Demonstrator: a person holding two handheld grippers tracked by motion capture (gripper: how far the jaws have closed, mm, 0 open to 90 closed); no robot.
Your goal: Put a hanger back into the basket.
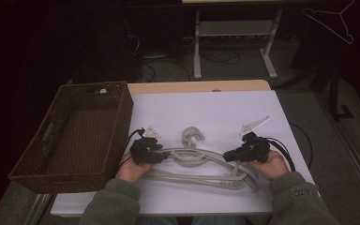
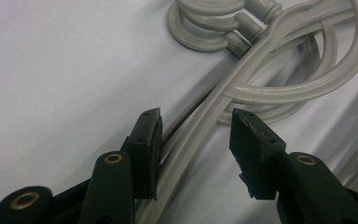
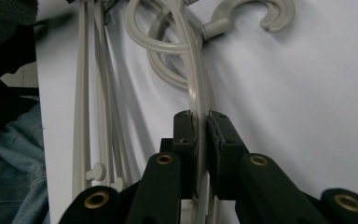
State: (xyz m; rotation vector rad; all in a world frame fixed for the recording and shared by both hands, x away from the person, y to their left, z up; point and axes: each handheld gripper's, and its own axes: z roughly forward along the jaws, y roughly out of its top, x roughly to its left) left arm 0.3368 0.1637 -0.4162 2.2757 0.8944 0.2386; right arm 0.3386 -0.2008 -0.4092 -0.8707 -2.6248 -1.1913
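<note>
1. The pale grey plastic hangers lie in a loose stack on the white table, just in front of the person, their round hooks pointing away; the arms are thin, smooth, curved rods with loops near the necks.
2. The right gripper is clamped tight on one hanger arm, the rod pinched between its pads.
3. The left gripper stands part open around the opposite arm; the rod passes between the jaws, and the right-hand pad stands clear of it.
4. A brown wicker basket sits at the table's left edge, near the left gripper.
</note>
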